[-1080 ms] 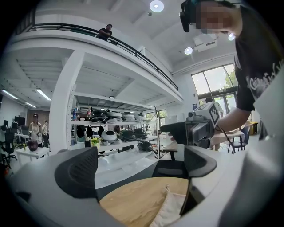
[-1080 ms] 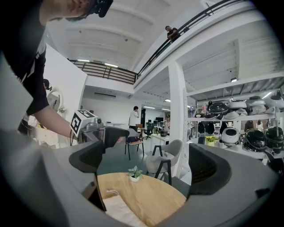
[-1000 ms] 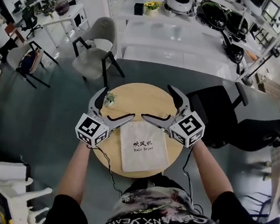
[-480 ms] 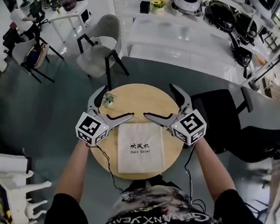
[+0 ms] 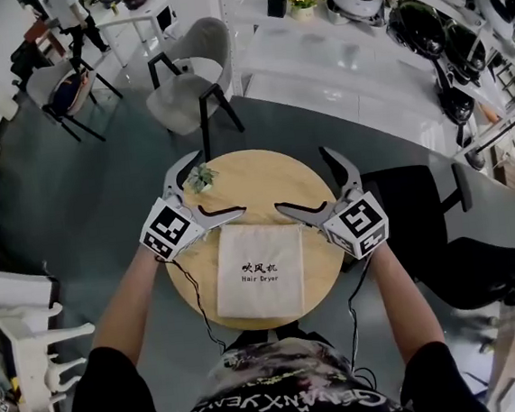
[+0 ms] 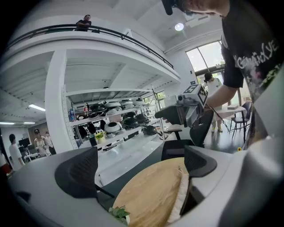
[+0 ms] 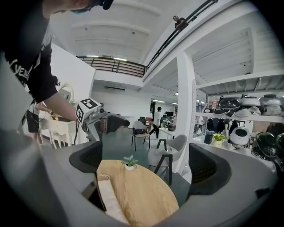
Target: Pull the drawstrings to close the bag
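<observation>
Round wooden table on an open workshop floor, grey chair beyond. Left gripper: jaws spread wide, nothing between them, held over the table's left part. Potted plant: small, just beside that gripper's outer jaw. Bag: cream cloth, flat at table centre, long axis running from the person toward the far rim, mouth end farthest out, one top corner just under each gripper's inner jaw tip; cords too small to make out. Right gripper: jaws likewise apart, empty, mirrored. Neither is nearer. Likely each drops to its own corner. Bare wood beyond the mouth gives room; the plant crowds the left side.
</observation>
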### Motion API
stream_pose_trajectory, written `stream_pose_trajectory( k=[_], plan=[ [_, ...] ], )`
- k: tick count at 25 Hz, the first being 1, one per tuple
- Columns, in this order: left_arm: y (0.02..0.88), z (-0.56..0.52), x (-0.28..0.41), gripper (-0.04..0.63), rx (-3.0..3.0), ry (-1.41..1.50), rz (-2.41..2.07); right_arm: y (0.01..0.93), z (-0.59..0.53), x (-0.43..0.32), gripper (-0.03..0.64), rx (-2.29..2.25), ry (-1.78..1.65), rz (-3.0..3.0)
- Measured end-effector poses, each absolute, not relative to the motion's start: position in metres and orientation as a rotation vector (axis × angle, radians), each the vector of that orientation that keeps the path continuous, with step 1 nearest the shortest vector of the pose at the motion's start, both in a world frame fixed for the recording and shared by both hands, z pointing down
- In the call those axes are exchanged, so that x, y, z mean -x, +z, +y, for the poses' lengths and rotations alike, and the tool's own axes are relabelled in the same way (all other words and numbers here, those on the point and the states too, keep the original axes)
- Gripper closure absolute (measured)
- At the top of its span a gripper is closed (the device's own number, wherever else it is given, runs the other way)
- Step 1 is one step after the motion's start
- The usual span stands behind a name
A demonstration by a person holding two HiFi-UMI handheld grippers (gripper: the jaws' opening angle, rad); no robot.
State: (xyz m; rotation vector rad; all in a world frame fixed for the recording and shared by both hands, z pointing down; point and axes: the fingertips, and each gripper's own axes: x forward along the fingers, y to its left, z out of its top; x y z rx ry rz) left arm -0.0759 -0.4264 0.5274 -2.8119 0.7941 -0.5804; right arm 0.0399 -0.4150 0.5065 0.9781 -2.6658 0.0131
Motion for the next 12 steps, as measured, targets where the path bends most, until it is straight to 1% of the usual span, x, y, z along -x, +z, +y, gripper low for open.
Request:
stream_pose_trajectory(
  k=[12],
  plan=[
    [0.571, -0.433, 0.085, 0.008, 2.792, -0.814, 0.657, 0.550, -0.419, -0.032, 0.032, -0.701, -0.023, -2.535]
  ],
)
